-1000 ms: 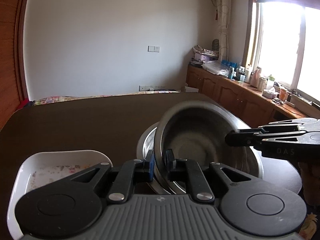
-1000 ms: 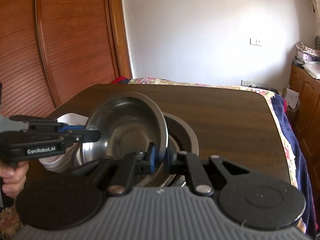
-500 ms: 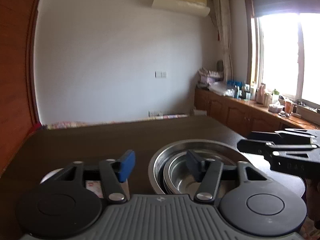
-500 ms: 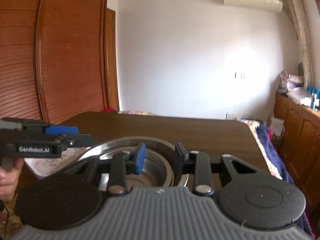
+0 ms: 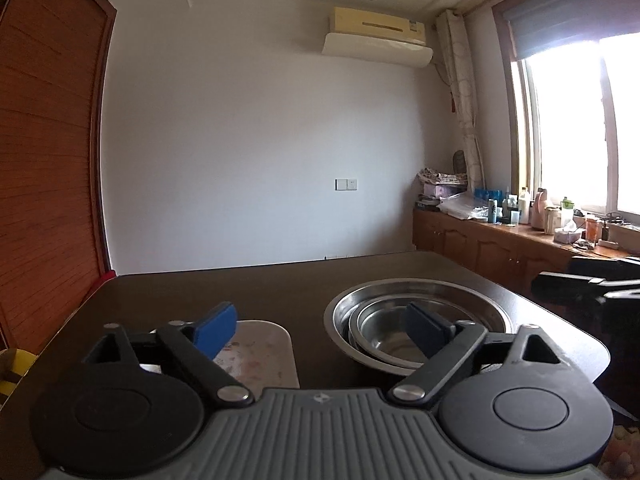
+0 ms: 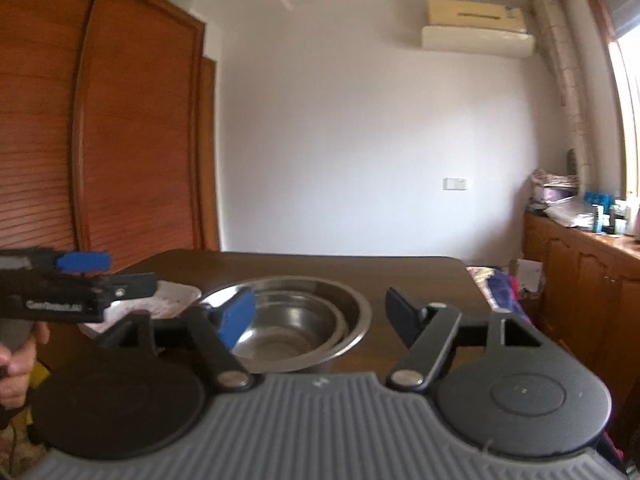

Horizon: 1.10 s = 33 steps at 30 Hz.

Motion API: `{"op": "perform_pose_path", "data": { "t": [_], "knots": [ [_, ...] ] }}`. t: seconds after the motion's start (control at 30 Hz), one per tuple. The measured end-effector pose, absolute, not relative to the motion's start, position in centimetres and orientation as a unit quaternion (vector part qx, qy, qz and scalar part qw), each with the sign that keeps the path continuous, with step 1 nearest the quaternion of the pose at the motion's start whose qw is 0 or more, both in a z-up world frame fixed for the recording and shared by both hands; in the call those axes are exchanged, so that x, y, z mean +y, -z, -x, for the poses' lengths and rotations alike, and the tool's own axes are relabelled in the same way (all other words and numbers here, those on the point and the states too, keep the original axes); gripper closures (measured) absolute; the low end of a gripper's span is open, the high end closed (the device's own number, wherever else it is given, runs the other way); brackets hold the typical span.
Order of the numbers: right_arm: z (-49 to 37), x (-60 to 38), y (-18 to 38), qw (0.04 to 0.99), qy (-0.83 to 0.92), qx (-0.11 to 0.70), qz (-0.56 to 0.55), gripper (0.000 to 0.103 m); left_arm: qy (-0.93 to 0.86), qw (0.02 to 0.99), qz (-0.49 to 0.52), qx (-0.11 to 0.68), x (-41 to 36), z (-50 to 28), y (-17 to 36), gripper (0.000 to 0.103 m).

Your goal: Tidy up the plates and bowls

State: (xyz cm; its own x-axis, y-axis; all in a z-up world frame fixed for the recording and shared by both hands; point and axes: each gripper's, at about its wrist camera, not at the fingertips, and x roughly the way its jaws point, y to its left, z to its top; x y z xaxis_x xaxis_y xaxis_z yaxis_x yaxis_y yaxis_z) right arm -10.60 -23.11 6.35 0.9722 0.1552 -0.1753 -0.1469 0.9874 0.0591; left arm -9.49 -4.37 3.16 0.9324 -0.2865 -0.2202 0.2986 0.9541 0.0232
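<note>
Though blurry, "GenRobot.AI" label [image 6: 54, 305] near bowls [image 6: 296, 320]

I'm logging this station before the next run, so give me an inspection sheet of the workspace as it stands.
Surface: dark wooden table, mostly bare.
Job's things: steel bowls nested upright; white tray beside them.
Clutter: nothing seen on the table.
Grippers: left gripper and right gripper both opening, nothing between the jaws.
Cables: nothing seen.
Surroundings: wooden wardrobe, air conditioner, window, cluttered sideboard.
</note>
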Motion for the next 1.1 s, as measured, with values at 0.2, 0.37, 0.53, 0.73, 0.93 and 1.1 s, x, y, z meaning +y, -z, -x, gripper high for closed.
{"op": "perform_pose_path", "data": {
  "t": [0.2,0.37,0.53,0.73,0.93,1.1],
  "knots": [
    [10.0,-23.9,-5.9,0.993,-0.068,0.081,-0.045,0.000,0.149,0.982,-0.021,0.114,-4.3,8.8,-2.4,0.000],
    [8.8,-24.1,-4.9,0.995,-0.042,0.088,-0.025,0.000,0.158,0.980,-0.019,0.117,-4.9,7.5,-1.9,0.000],
    [7.6,-24.7,-4.5,0.993,-0.053,0.100,-0.042,0.000,0.165,0.978,-0.013,0.125,-5.3,5.9,-1.8,0.000],
    [6.2,-24.8,-4.0,0.990,-0.058,0.116,-0.063,0.000,0.171,0.975,-0.005,0.141,-5.9,4.5,-1.6,0.002],
    [5.0,-24.3,-3.5,0.986,-0.059,0.137,-0.070,0.011,0.164,0.975,-0.008,0.152,-6.6,3.5,-1.2,0.012],
    [4.4,-24.1,-3.1,0.983,-0.060,0.157,-0.077,0.017,0.166,0.973,-0.007,0.161,-7.1,3.1,-1.0,0.019]
  ]
}}
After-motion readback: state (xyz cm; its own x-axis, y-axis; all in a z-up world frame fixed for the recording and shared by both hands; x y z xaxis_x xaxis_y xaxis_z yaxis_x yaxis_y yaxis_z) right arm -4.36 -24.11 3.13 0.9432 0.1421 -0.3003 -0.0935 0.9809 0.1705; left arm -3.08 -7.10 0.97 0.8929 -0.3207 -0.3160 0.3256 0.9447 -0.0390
